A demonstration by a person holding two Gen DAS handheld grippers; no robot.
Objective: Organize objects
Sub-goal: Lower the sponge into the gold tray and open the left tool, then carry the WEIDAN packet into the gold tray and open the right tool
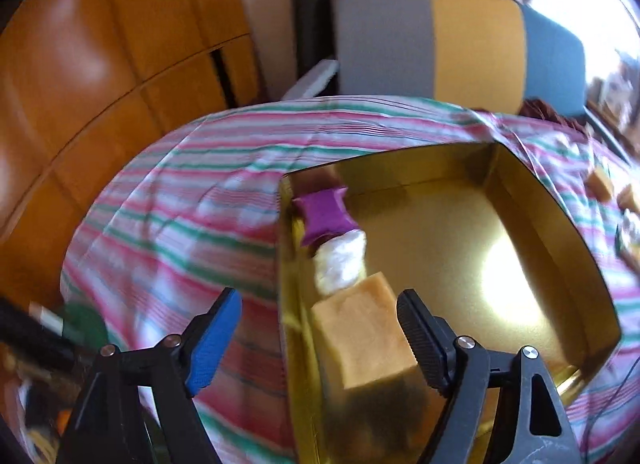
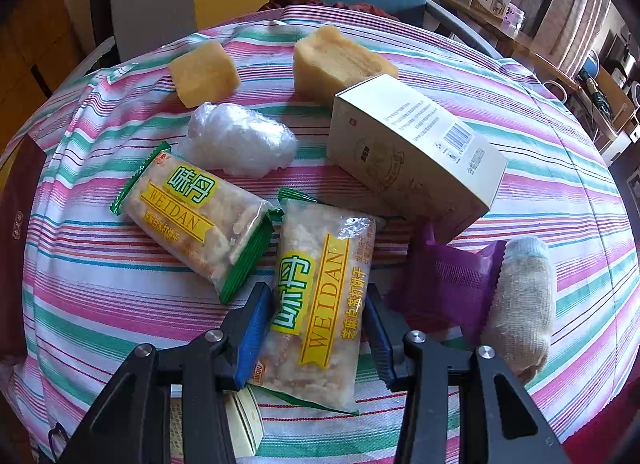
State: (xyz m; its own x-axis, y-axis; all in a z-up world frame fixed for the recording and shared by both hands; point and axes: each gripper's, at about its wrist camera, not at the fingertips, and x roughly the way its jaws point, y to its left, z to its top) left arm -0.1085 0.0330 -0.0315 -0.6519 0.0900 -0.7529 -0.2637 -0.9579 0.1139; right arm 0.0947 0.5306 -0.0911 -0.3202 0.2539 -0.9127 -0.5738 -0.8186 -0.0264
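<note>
In the left wrist view a gold tin box (image 1: 500,200) sits on the striped tablecloth (image 1: 168,224). Along its left wall lie a purple packet (image 1: 324,216), a white plastic bundle (image 1: 340,260) and a yellow sponge block (image 1: 364,336). My left gripper (image 1: 320,332) hangs open over that wall; the block lies by the right finger with no pad pressing on it. In the right wrist view my right gripper (image 2: 316,328) is shut on a WEIDAN cracker packet (image 2: 320,288) that rests on the cloth.
Around the held packet lie a second cracker packet (image 2: 196,216), a white plastic bundle (image 2: 240,140), two sponge blocks (image 2: 204,72) (image 2: 336,60), a white carton (image 2: 412,152), a purple packet (image 2: 448,284) and a whitish roll (image 2: 520,304). A grey, yellow and blue chair (image 1: 432,36) stands behind the table.
</note>
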